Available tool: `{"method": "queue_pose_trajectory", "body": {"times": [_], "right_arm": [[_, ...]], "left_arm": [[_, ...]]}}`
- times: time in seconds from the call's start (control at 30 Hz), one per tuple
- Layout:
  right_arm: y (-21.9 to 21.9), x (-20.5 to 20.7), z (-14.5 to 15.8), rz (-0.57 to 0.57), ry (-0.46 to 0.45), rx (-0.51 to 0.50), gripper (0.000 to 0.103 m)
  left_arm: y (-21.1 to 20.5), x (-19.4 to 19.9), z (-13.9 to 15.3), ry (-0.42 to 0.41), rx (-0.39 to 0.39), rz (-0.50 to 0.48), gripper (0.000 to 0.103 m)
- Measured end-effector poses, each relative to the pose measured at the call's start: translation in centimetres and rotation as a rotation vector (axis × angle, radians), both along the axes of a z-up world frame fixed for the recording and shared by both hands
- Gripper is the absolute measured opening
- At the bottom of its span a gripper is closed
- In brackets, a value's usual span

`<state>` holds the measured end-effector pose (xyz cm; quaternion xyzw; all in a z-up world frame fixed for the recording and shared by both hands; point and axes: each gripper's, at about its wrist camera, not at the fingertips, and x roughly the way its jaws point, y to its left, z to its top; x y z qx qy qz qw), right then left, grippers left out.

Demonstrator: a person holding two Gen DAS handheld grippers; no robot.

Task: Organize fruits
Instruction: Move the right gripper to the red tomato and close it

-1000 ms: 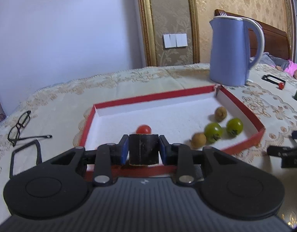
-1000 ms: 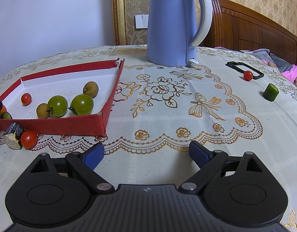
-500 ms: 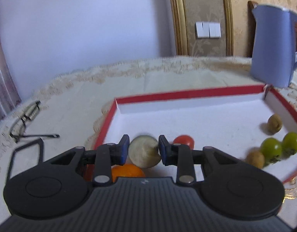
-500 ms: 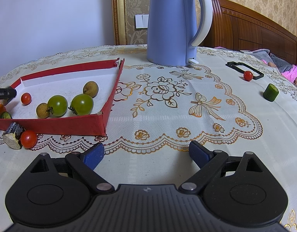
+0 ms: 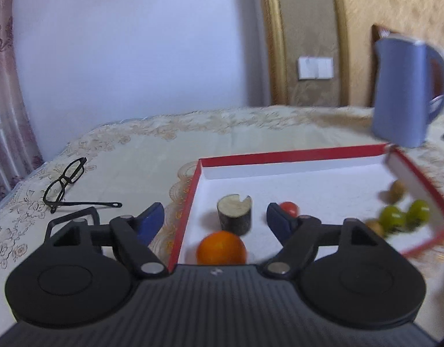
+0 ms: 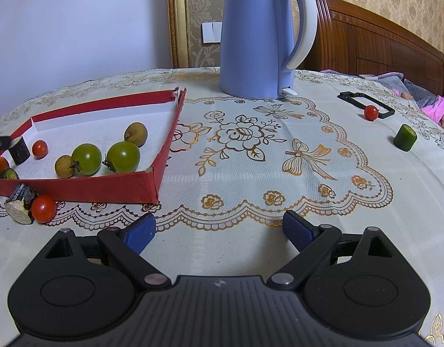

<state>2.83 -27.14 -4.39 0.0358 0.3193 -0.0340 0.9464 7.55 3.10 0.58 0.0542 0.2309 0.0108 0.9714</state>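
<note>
My left gripper (image 5: 214, 217) is open over the near left corner of the red tray (image 5: 291, 153). A dark cut piece with a pale top (image 5: 234, 213) stands on the tray floor between the fingers, free of them. An orange fruit (image 5: 221, 248) lies just below it and a red cherry tomato (image 5: 289, 207) beside the right finger. Two green tomatoes (image 6: 105, 156) and brown longans (image 6: 136, 134) lie in the tray (image 6: 86, 186). My right gripper (image 6: 219, 231) is open and empty over the tablecloth. Another dark piece (image 6: 21, 204) and a cherry tomato (image 6: 43, 208) lie outside the tray.
A blue kettle (image 6: 262, 34) stands behind the tray. Glasses (image 5: 66, 183) lie at the left. At the far right lie a cherry tomato (image 6: 371, 112) by a black frame (image 6: 366, 104) and a green cucumber piece (image 6: 405, 138).
My left gripper carried the dark piece over the tray's rim, then opened and let it go on the tray floor. My right gripper has not moved.
</note>
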Motion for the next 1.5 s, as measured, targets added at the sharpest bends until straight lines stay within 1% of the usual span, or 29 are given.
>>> {"method": "queue_pose_trajectory", "body": {"times": [0.07, 0.13, 0.2, 0.27, 0.33, 0.4, 0.47, 0.5, 0.57, 0.6, 0.73, 0.77, 0.87, 0.9, 0.97, 1.0, 1.03, 1.13, 1.2, 1.23, 1.27, 1.3, 1.33, 1.4, 1.5], "right_arm": [[0.0, 0.0, 0.0, 0.000, 0.000, 0.000, 0.095], [0.0, 0.0, 0.0, 0.000, 0.001, -0.002, 0.095], [0.0, 0.0, 0.0, 0.000, 0.001, -0.003, 0.095], [0.0, 0.0, 0.0, 0.000, 0.001, -0.002, 0.095], [0.0, -0.1, 0.1, 0.006, -0.005, 0.002, 0.095], [0.1, -0.4, 0.3, 0.034, -0.030, 0.012, 0.095], [0.7, -1.2, 0.7, 0.074, -0.076, 0.020, 0.095], [1.1, -1.6, 0.8, 0.094, -0.089, 0.039, 0.095], [2.3, -1.9, 0.8, 0.150, -0.075, 0.088, 0.095], [3.0, -1.8, 0.7, 0.177, -0.064, 0.097, 0.094], [6.0, -1.5, 0.8, 0.224, -0.062, 0.070, 0.094], [6.7, -1.3, 0.9, 0.244, -0.062, 0.052, 0.091], [8.7, -0.7, 1.0, 0.297, -0.060, -0.011, 0.086], [9.3, -0.5, 1.0, 0.310, -0.057, -0.022, 0.084], [10.2, 0.0, 0.9, 0.339, -0.042, -0.034, 0.066], [10.6, 0.3, 0.8, 0.352, -0.032, -0.040, 0.062], [10.9, 0.5, 0.7, 0.365, -0.027, -0.045, 0.059], [12.2, 0.7, 0.6, 0.385, -0.049, -0.090, 0.054], [12.6, 0.8, 0.6, 0.390, -0.050, -0.095, 0.054], [12.7, 0.9, 0.6, 0.396, -0.051, -0.089, 0.048], [12.7, 0.8, 0.6, 0.409, -0.055, -0.082, 0.034], [12.7, 0.6, 0.6, 0.428, -0.057, -0.077, 0.029], [13.0, 0.4, 0.7, 0.432, -0.061, -0.088, 0.027], [13.3, 0.1, 0.7, 0.417, -0.077, -0.121, 0.027], [12.6, -0.4, 1.1, 0.395, -0.113, -0.091, 0.027]], "left_arm": [[0.4, -1.8, 0.2, 0.006, -0.021, -0.027, 0.086], [0.4, -3.2, -0.1, 0.023, -0.034, -0.057, 0.087], [0.5, -4.0, -1.0, 0.068, -0.052, -0.083, 0.088], [0.6, -4.2, -2.0, 0.113, -0.078, -0.090, 0.088], [0.7, -4.1, -2.9, 0.136, -0.078, -0.086, 0.088], [0.9, -3.9, -3.4, 0.154, -0.084, -0.075, 0.088], [1.2, -3.6, -3.7, 0.163, -0.097, -0.071, 0.088], [1.3, -3.5, -3.9, 0.169, -0.099, -0.065, 0.088], [1.5, -3.3, -4.3, 0.182, -0.107, -0.057, 0.088], [1.7, -3.1, -4.4, 0.182, -0.109, -0.056, 0.089], [1.7, -3.0, -4.6, 0.187, -0.111, -0.068, 0.095], [1.6, -2.9, -4.6, 0.190, -0.108, -0.069, 0.096], [1.4, -2.8, -4.7, 0.199, -0.098, -0.080, 0.101], [1.3, -2.7, -4.7, 0.201, -0.097, -0.082, 0.101], [1.4, -2.7, -4.7, 0.200, -0.104, -0.083, 0.101], [1.5, -2.7, -4.7, 0.199, -0.110, -0.085, 0.102], [1.6, -2.7, -4.7, 0.199, -0.119, -0.088, 0.103], [1.7, -2.7, -4.7, 0.199, -0.123, -0.089, 0.103], [1.5, -2.6, -4.7, 0.203, -0.112, -0.088, 0.103], [1.4, -2.6, -4.7, 0.205, -0.105, -0.087, 0.103], [1.3, -2.6, -4.8, 0.206, -0.100, -0.087, 0.103], [1.3, -2.6, -4.8, 0.207, -0.096, -0.086, 0.103], [1.3, -2.6, -4.8, 0.207, -0.095, -0.086, 0.103], [1.2, -2.6, -4.8, 0.207, -0.096, -0.086, 0.103], [1.2, -2.6, -4.8, 0.207, -0.095, -0.086, 0.103]]}}
